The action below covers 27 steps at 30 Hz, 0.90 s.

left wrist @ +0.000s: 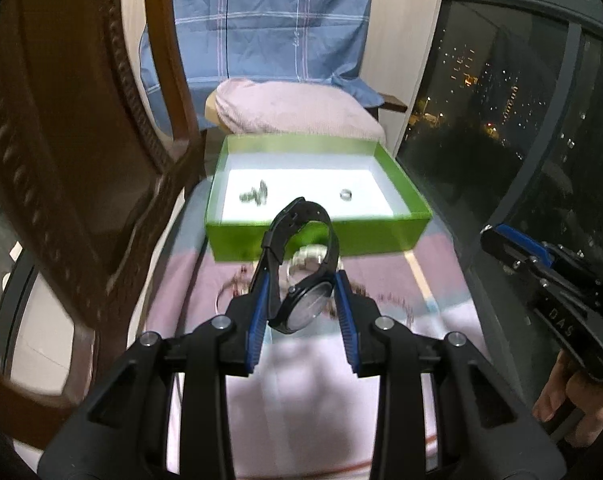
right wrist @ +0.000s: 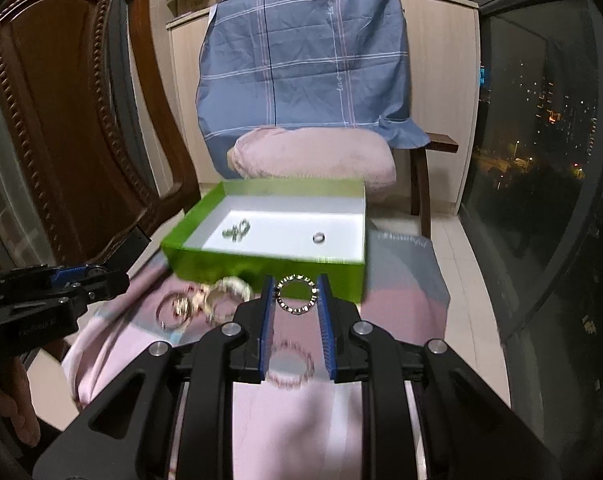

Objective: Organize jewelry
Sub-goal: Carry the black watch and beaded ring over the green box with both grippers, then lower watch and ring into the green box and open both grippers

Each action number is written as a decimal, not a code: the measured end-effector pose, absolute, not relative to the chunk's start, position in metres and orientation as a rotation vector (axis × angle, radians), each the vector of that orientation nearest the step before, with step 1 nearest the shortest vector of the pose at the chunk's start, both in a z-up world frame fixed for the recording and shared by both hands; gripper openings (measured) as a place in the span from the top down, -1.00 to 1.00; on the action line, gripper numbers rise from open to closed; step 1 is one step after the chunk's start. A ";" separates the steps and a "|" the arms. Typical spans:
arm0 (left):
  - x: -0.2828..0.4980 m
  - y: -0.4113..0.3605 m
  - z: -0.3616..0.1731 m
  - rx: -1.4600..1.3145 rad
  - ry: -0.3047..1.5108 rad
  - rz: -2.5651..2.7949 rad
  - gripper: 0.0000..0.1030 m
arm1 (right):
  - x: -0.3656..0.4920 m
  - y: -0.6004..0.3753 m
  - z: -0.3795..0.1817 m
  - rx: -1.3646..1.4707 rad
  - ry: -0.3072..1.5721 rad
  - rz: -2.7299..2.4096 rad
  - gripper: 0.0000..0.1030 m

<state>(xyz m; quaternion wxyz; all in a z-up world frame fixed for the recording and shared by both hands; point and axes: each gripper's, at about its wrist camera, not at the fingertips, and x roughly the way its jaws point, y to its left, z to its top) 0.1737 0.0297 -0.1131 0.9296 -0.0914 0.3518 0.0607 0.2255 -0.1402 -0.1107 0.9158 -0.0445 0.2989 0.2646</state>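
The left tongs point(left wrist: 301, 280) are clenched on a black wristwatch point(left wrist: 301, 276), its strap looping up across the near wall of the green box point(left wrist: 321, 236), and the watch hides much of the blurred jewelry pile point(left wrist: 301, 258) lying on the pink cloth point(left wrist: 313, 380) behind it. The right tongs point(right wrist: 297, 294) grasp a beaded bracelet point(right wrist: 297, 294) raised above the cloth just before the box; a similar ring shape point(right wrist: 291, 364) below is too smeared to identify. Inside the white-floored box lie a small silver ring point(right wrist: 320, 237) and a silvery cluster point(right wrist: 237, 231) too blurred to name.
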 end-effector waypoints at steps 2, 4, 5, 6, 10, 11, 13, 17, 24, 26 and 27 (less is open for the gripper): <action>0.189 0.032 -0.105 -0.193 0.709 0.123 0.38 | 0.241 -0.135 -0.106 -0.064 0.619 0.542 0.59; 0.205 0.034 -0.099 -0.195 0.702 0.124 0.38 | 0.253 -0.130 -0.102 -0.041 0.617 0.544 0.59; 0.214 0.037 -0.096 -0.206 0.694 0.122 0.37 | 0.261 -0.125 -0.100 -0.036 0.611 0.546 0.59; 0.223 0.039 -0.094 -0.212 0.690 0.121 0.37 | 0.267 -0.121 -0.099 -0.034 0.605 0.547 0.59; 0.265 0.048 -0.099 -0.228 0.709 0.131 0.37 | 0.305 -0.103 -0.102 -0.016 0.598 0.534 0.59; 0.279 0.052 -0.105 -0.231 0.727 0.136 0.37 | 0.319 -0.098 -0.107 -0.014 0.607 0.526 0.59; 0.299 0.059 -0.116 -0.243 0.752 0.136 0.37 | 0.335 -0.092 -0.115 -0.011 0.628 0.513 0.59; 0.332 0.071 -0.149 -0.279 0.830 0.142 0.36 | 0.364 -0.083 -0.141 -0.003 0.701 0.476 0.59; 0.337 0.083 -0.150 -0.295 0.856 0.143 -0.43 | 0.357 -0.095 -0.129 -0.009 0.673 0.460 0.08; 0.313 0.092 -0.117 -0.304 0.779 0.129 -0.65 | 0.347 -0.116 -0.106 0.042 0.601 0.463 -0.13; 0.301 0.095 -0.103 -0.307 0.742 0.128 -0.72 | 0.340 -0.128 -0.096 0.062 0.564 0.461 -0.22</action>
